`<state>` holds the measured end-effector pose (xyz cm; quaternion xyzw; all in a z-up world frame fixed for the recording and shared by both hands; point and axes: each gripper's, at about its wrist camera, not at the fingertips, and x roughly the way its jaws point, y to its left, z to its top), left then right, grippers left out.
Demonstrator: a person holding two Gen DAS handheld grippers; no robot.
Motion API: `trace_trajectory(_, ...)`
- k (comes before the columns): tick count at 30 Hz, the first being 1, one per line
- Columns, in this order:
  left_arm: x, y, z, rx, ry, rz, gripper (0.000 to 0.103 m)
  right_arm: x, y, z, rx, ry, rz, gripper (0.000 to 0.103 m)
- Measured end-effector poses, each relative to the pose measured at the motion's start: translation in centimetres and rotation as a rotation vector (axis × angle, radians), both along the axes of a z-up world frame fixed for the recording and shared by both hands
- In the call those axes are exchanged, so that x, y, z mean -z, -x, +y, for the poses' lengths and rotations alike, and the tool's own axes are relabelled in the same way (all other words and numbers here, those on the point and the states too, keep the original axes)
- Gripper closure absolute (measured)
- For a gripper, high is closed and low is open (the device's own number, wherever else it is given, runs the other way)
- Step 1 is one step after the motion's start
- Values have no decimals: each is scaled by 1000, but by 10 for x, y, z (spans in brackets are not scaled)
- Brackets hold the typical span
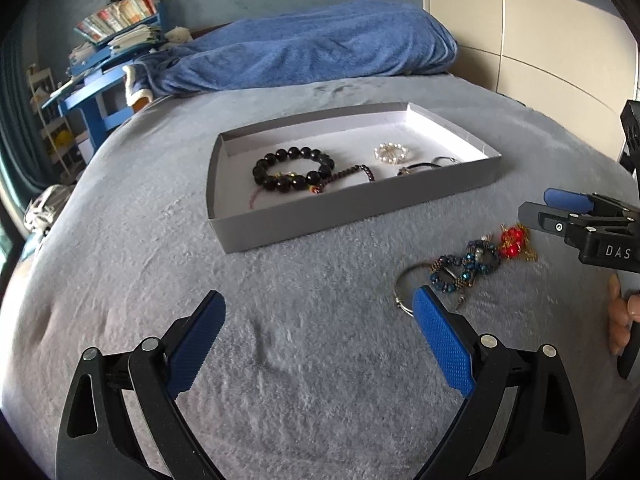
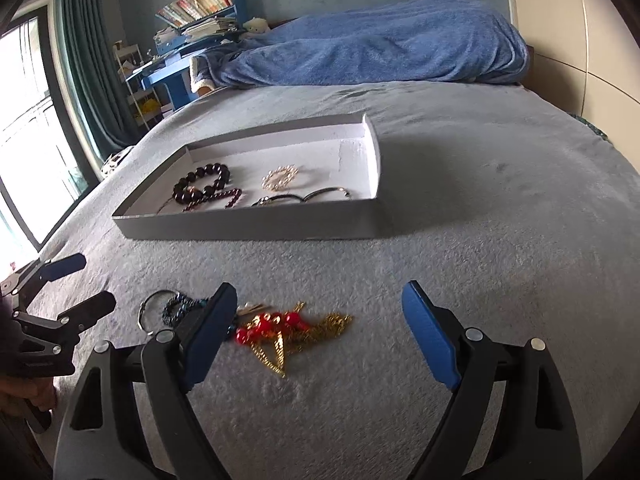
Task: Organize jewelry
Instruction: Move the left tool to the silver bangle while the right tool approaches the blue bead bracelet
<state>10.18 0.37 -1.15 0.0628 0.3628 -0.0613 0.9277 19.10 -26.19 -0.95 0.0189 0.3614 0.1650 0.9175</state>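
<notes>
Grey plush bedding [image 1: 280, 360] fills both views, with a rumpled blue blanket [image 1: 312, 52] at the top and a cluttered blue desk [image 1: 100, 80] at upper left.

From the left wrist view, the left gripper [image 1: 320, 308] has its fingers wide apart over bare bedding, holding nothing. A shallow grey tray [image 1: 360, 204] sits mid-frame and already holds a black bead bracelet [image 1: 294, 170], a pearl ring-shaped piece [image 1: 391, 153] and thin bangles. The loose jewelry lies to the right of these fingers: a metal ring [image 1: 406, 288] just beside the right fingertip, then blue beaded pieces [image 1: 466, 264], then a red and gold piece [image 1: 514, 240], strung out toward the upper right. The right gripper [image 1: 536, 208] hangs close beside that red piece.

From the right wrist view, the right gripper [image 2: 316, 300] is also spread wide and empty. The red and gold piece [image 2: 288, 328] lies between its fingers, nearer the left one, its long axis running across the frame. This hand looks better placed to take it; the tray [image 2: 256, 228] waits just above.
</notes>
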Motion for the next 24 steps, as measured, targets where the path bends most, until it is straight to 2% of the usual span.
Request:
trace_trajectory(13,2,-2,-22,99,-6,16,12,6,3,2,-18,5,34,20)
trace_trajectory(15,7,-7,-28,108,-35,40,21,7,3,1,-15,-3,42,20)
trace_trajectory(17,15,-13,-31,112,-45,84,42,8,3,-1,-14,-8,46,20)
trace_trajectory(20,19,-17,-29,110,-32,114,68,8,4,0,-19,-4,46,20)
trace_trajectory(22,18,-16,-28,110,-34,115,80,8,4,2,-26,2,48,20)
trace_trajectory(24,18,-13,-26,93,-52,108,84,9,5,3,-32,8,53,20)
